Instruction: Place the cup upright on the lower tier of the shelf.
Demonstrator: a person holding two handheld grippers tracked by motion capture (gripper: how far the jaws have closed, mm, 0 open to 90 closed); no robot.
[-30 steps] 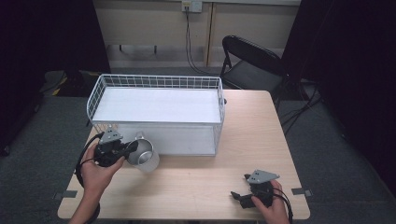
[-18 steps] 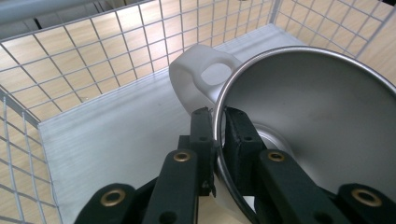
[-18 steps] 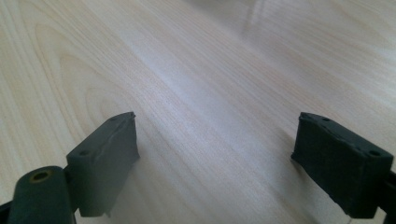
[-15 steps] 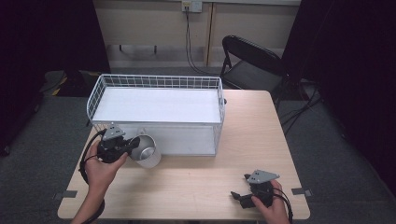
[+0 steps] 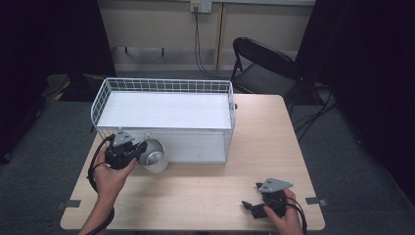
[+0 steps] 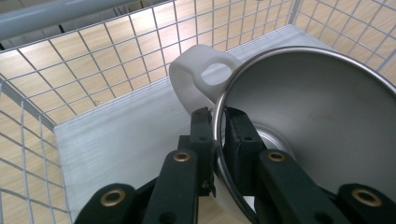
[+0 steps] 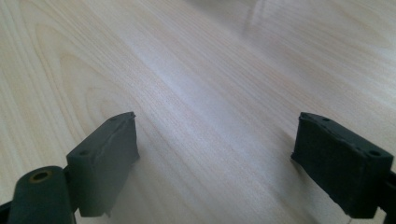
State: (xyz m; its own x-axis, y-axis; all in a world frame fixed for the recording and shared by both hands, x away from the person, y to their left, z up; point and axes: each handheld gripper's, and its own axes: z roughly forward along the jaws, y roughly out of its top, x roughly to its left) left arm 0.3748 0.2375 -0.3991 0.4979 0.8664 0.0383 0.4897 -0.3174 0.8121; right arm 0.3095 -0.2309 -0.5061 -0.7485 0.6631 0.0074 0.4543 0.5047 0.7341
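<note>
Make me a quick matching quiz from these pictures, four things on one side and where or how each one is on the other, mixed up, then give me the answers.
Things:
1. metal cup
2. wire basket
3. right gripper
4. folding chair

Places or states:
A. open, low over bare wood at the near right of the table
B. on the floor beyond the table's far edge
C. tilted, its rim pinched by the left gripper
D. on the far left part of the table, with a flat white floor

Pairs: 1-C, 2-D, 3-A, 4-B
</note>
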